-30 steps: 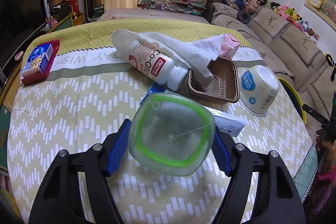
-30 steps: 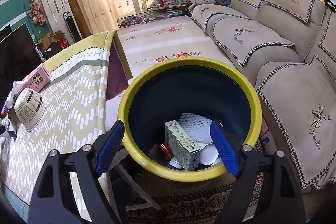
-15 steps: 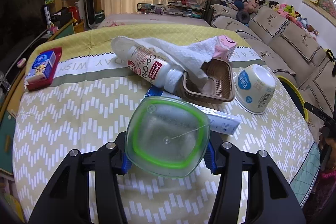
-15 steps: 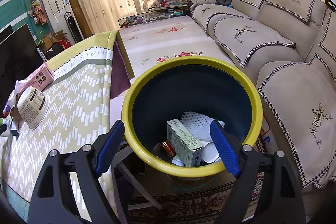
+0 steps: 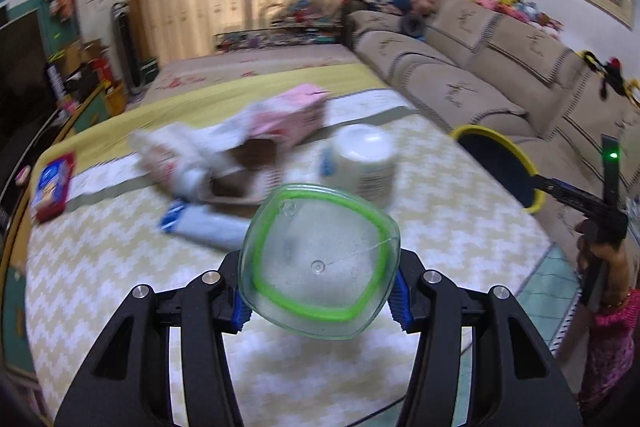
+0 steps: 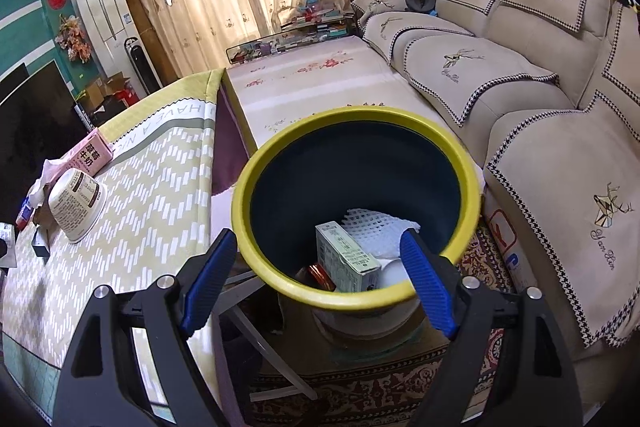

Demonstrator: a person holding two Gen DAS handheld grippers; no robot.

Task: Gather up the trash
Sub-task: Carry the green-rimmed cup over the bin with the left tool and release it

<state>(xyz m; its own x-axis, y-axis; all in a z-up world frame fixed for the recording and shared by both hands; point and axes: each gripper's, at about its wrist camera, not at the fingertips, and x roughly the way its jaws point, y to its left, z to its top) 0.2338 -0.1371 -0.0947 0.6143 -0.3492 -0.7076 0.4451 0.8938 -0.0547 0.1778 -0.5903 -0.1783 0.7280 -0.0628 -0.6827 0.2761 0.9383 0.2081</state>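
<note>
In the left wrist view my left gripper (image 5: 320, 305) is shut on a clear plastic tub with a green rim (image 5: 320, 259), held tilted above the patterned tablecloth (image 5: 120, 259). Behind it, blurred, lie a white upturned bowl (image 5: 362, 163), a pink milk carton (image 5: 296, 115), a brown tray (image 5: 240, 183) and a white bottle under a cloth (image 5: 176, 163). My right gripper (image 6: 318, 285) stands open just over the near rim of the yellow-rimmed dark bin (image 6: 360, 113). Nothing is between its fingers. The bin holds a pale box (image 6: 346, 259) and white mesh (image 6: 376, 227).
A red and blue packet (image 5: 52, 187) lies at the table's left edge, and a blue and white box (image 5: 204, 223) near the tub. The bin (image 5: 480, 129) stands off the table's right side, by the beige sofa (image 6: 520, 75). A person's hand (image 5: 604, 255) holds the right gripper.
The left gripper's jaws closed on the green-rimmed tub, then lifted it and swung right towards the bin; its view is now blurred. The right gripper drifted slightly over the bin, still open.
</note>
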